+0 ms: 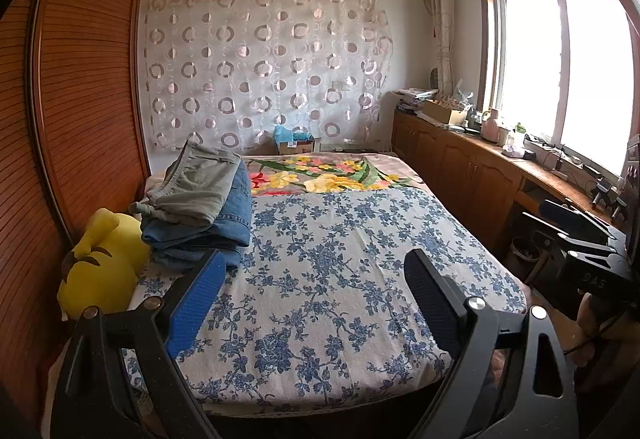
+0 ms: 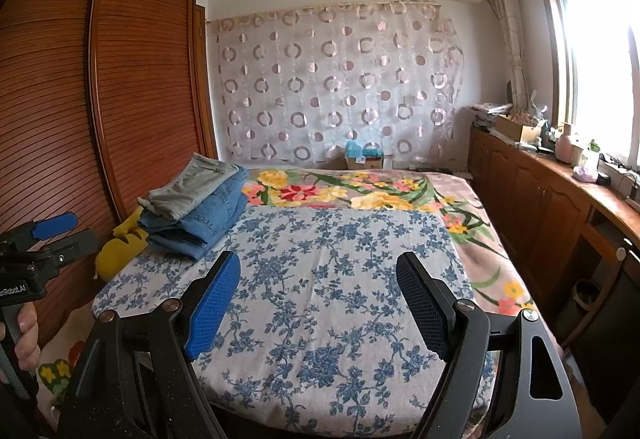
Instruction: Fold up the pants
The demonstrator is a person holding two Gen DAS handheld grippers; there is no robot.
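Left wrist view: folded pants [image 1: 200,207] just beyond left fingers [image 1: 192,303].

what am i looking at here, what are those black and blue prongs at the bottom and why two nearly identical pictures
No robot here: a person holds a hand-held gripper in each hand, and each gripper carries a wide-angle camera looking along its two fingers. One picture comes from the left gripper, the other from the right gripper. The prongs are the fingers, with blue pads. Both grippers are open and hold nothing.

Each camera also catches the other gripper at the picture's edge. Both look over a bed with a blue-flowered cover. On its far left lies a stack of folded pants: grey pants on top of jeans. Beside the stack is a yellow plush toy.
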